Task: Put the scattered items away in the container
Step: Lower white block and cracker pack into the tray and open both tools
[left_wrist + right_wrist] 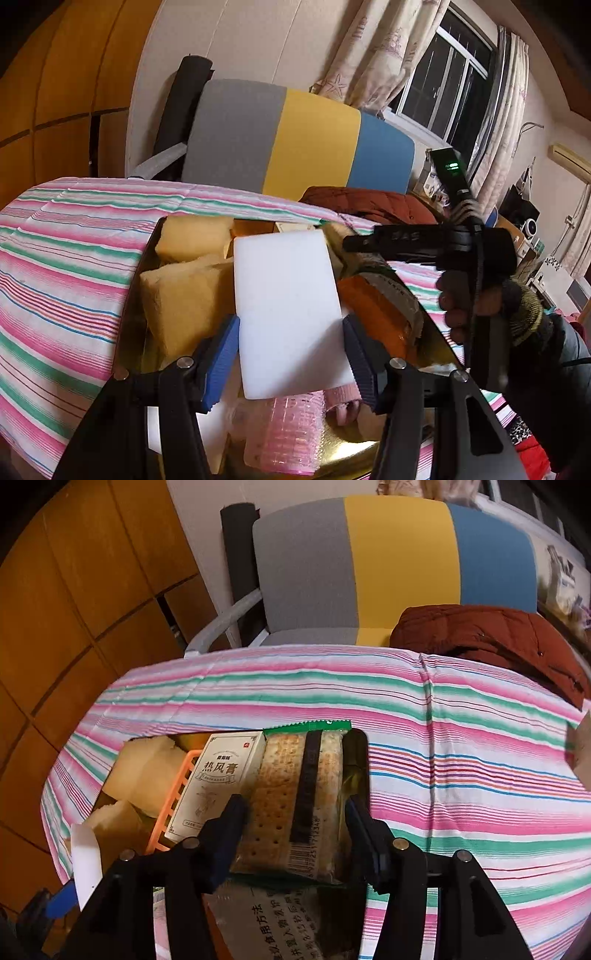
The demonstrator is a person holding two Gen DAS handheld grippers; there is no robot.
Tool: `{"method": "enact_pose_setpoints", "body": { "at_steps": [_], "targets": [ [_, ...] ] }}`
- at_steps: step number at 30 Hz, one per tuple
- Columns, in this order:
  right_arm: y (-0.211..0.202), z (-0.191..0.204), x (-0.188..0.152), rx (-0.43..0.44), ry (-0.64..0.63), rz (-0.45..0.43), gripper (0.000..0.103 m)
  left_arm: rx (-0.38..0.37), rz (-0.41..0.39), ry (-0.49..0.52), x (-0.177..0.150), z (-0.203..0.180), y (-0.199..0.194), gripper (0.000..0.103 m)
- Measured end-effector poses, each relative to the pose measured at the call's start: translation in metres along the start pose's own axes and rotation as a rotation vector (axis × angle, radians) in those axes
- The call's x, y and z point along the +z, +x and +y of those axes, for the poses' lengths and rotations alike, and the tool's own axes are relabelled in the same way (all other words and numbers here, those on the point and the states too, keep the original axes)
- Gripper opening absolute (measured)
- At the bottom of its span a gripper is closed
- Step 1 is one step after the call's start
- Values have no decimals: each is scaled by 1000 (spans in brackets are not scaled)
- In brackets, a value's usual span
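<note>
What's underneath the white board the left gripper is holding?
Under the white board show yellow sponges, an orange item and a pink ribbed cup. Whatever lies directly beneath its middle is hidden.

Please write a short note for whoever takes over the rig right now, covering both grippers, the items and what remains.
Left gripper: shut on the white block, held over the container.
Right gripper: jaws astride the cracker packet; it looks just released.
In the container: yellow sponges, medicine box, orange basket, pink cup.
Left: lower and release the white block, withdraw the right gripper. The striped cloth in view holds no loose items.
</note>
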State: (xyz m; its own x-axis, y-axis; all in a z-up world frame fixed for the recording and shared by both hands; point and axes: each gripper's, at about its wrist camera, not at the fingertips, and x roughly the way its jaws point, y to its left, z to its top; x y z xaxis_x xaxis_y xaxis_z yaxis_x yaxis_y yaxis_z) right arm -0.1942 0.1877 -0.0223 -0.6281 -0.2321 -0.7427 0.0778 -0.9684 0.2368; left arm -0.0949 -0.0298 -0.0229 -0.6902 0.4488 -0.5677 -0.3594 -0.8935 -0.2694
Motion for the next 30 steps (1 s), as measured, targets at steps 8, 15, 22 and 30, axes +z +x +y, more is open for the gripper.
{"method": "enact_pose_setpoints", "body": {
  "at_steps": [8, 15, 22, 30],
  "targets": [
    [-27, -1, -11, 42, -6, -78, 60, -3, 25, 16, 0, -6, 7, 58],
    [-35, 15, -12, 80, -97, -120, 54, -22, 51, 5, -4, -9, 5, 58],
    [0, 13, -12, 140, -88, 37, 46, -40, 54, -12, -8, -6, 3, 59],
    [-9, 17, -9, 137, -139, 15, 46, -53, 43, -32, -9, -5, -2, 60]
  ]
}}
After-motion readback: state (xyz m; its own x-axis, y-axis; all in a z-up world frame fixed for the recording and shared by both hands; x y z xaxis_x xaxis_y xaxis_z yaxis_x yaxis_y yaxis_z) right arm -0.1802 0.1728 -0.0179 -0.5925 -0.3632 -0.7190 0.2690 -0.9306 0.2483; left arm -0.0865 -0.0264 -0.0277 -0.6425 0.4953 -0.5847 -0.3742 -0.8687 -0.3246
